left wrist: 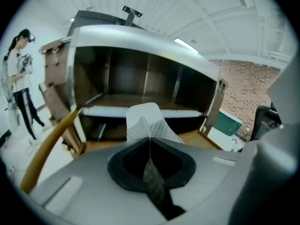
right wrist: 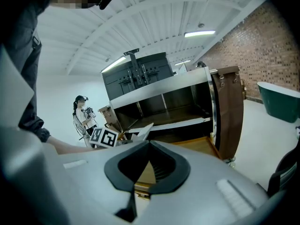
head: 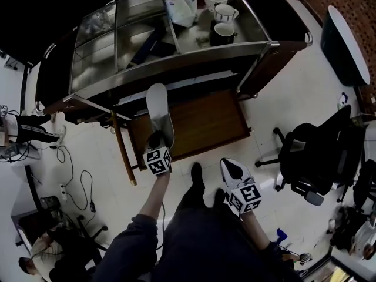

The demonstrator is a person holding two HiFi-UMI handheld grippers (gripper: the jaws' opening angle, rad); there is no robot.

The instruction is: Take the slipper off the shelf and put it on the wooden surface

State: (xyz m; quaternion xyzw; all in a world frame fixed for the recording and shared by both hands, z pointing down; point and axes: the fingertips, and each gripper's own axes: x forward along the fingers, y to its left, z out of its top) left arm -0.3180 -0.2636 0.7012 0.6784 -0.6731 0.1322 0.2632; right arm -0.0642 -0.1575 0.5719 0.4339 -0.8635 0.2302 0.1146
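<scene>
The slipper (head: 160,111) is pale grey and long, with a quilted white inside (left wrist: 149,122). My left gripper (head: 157,140) is shut on its heel end, and the toe points toward the steel shelf (head: 176,57). The slipper hangs over the left part of the low wooden surface (head: 205,122) in front of the shelf; whether it touches the wood I cannot tell. Lower right, my right gripper (head: 227,165) is over the white floor, with nothing between its shut jaws. In the right gripper view the right gripper (right wrist: 149,144) points at the shelf (right wrist: 164,111) and the wooden surface (right wrist: 197,146).
Cups and bowls (head: 222,15) stand on the shelf's glass top. A black office chair (head: 317,157) is at the right and cables (head: 76,181) trail on the floor at the left. A wooden post (head: 123,151) borders the wooden surface's left side. A person (left wrist: 18,74) stands far left.
</scene>
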